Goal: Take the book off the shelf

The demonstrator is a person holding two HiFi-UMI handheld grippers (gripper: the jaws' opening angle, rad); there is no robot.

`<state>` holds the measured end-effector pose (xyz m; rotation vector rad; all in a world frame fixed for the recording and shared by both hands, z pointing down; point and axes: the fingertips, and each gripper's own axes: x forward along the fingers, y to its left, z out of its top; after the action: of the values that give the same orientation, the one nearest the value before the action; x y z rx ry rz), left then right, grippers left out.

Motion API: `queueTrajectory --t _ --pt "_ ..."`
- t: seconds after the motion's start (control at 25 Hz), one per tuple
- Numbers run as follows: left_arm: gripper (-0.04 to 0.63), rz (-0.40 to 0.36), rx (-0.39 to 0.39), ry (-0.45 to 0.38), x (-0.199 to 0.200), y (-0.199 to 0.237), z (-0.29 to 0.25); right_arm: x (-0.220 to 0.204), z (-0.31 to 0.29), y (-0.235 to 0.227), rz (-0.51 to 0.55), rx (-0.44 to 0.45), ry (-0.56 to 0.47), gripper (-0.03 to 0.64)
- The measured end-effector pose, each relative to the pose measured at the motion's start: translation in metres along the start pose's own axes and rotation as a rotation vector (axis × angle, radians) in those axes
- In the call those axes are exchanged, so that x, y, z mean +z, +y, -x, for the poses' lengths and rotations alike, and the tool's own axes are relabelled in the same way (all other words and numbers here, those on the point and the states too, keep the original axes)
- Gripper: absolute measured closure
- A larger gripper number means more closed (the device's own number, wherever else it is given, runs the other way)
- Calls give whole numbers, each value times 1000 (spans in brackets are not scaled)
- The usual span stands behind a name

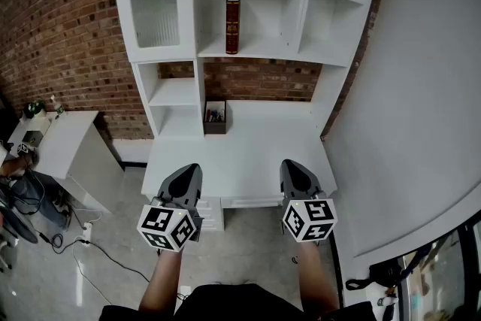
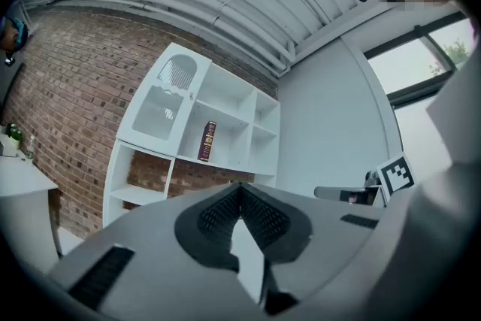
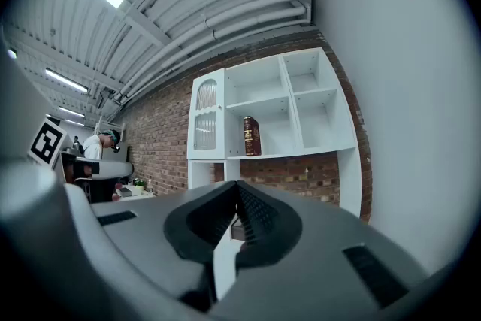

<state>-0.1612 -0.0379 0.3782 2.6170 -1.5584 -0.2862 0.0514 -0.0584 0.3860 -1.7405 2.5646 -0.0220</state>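
meanwhile the left gripper [image 1: 189,169] and right gripper [image 1: 292,165] sit closed, well apart from the upright book [image 1: 233,25]

No legible text; gilt spine marks on the book [image 1: 232,25] too small.

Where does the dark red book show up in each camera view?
Head view: book upper centre, standing upright.
Left gripper view: book left of centre.
Right gripper view: book near centre.
Shared landmark: the glass cabinet door to its left.
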Motion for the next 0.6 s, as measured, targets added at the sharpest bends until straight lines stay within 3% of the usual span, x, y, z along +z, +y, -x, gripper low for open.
queueTrajectory --t 0.6 --pt "578 6 -7 4 -6 -17 -14 0 4 -27 -54 -13 -29 597"
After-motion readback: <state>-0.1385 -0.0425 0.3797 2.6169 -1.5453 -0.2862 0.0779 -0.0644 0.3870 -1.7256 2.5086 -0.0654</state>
